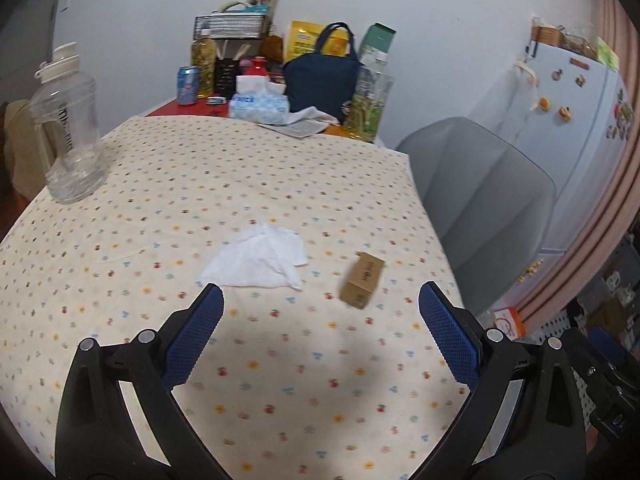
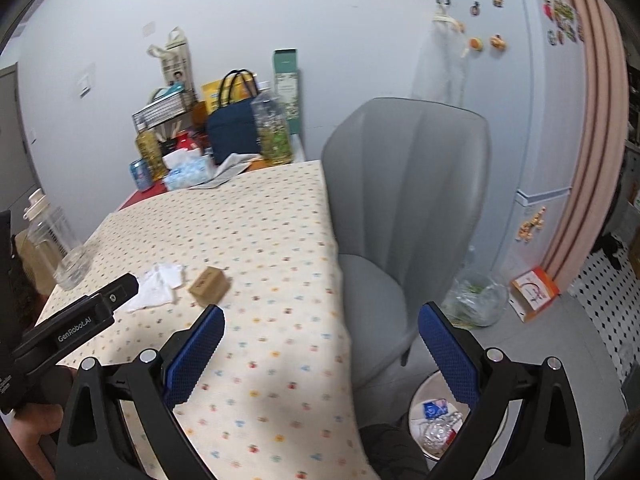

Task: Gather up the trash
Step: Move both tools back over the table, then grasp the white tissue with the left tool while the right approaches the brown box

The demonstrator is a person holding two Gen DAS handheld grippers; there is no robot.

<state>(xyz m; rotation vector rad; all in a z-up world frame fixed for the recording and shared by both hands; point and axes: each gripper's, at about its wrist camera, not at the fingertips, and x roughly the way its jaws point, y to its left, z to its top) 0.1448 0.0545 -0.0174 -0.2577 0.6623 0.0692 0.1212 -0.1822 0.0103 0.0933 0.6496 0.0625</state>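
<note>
A crumpled white tissue (image 1: 258, 261) lies on the dotted tablecloth (image 1: 240, 184), just beyond my left gripper (image 1: 320, 300), which is open and empty. A small brown cardboard box (image 1: 362, 285) lies to the tissue's right. In the right wrist view the same tissue (image 2: 158, 286) and box (image 2: 210, 285) sit ahead and to the left of my right gripper (image 2: 320, 322), also open and empty, held over the table's right edge. A trash bin (image 2: 440, 420) holding wrappers and a plastic bottle stands on the floor below the right gripper.
A clear plastic jug (image 1: 68, 132) stands at the table's left. Bottles, a can, a tissue box (image 1: 260, 106) and a navy bag (image 1: 322, 76) crowd the far end. A grey chair (image 2: 404, 208) is against the table's right side, with a fridge (image 2: 520, 100) behind.
</note>
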